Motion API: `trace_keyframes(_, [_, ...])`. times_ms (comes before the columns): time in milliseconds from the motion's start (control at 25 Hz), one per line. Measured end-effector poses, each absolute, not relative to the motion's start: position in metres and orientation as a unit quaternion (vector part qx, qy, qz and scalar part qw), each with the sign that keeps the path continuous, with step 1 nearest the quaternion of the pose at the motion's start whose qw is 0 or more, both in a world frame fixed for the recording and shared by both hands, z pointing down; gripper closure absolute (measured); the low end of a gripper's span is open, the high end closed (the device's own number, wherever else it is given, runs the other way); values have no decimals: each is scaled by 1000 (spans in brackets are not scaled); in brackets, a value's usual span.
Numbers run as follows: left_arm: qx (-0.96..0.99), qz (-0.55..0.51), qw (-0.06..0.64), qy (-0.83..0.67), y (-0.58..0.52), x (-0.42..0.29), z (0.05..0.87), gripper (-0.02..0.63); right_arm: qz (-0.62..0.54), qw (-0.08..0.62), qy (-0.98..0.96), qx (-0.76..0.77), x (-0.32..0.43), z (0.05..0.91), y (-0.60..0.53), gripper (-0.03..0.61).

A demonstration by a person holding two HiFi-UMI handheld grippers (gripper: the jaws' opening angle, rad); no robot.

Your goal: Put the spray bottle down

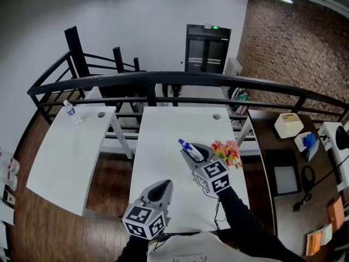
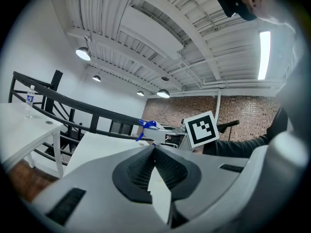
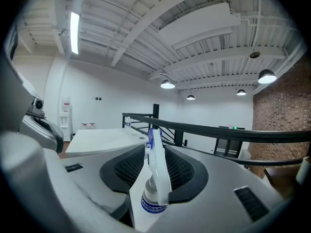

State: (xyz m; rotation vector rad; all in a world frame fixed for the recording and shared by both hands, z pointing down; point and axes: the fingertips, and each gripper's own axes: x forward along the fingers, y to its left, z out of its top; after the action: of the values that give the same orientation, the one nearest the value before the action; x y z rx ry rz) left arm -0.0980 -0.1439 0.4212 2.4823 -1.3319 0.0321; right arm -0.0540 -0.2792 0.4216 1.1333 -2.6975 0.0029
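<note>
Two held near level | left hand-held gripper (image 2: 154, 148) closed | right hand-held gripper (image 3: 156, 147) open (spray bottle (image 3: 155, 181) between jaws)

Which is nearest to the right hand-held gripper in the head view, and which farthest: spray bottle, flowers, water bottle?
1. Spray bottle, between the jaws of the right hand-held gripper.
2. Flowers, just to its right.
3. Water bottle, on the left table.
</note>
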Motion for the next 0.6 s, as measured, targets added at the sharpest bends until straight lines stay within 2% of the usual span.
trace_keyframes(160, [871, 12, 161, -464, -145, -94, 422, 624, -6, 93, -913, 397, -44, 413, -275, 369])
trace_keyframes(440, [876, 16, 162, -453, -154, -82, 429, 624, -4, 29, -895, 445, 35, 387, -227, 373])
trace_keyframes(480, [878, 17, 161, -450, -157, -78, 428, 624, 1, 22, -890, 456, 48, 385, -221, 422])
trace_keyframes(560, [882, 19, 158, -443, -162, -68, 428, 624, 11, 10, -879, 477, 71, 385, -212, 584])
trace_keyframes(600, [885, 19, 156, -439, -164, -62, 427, 624, 17, 6, -875, 483, 80, 386, -208, 584])
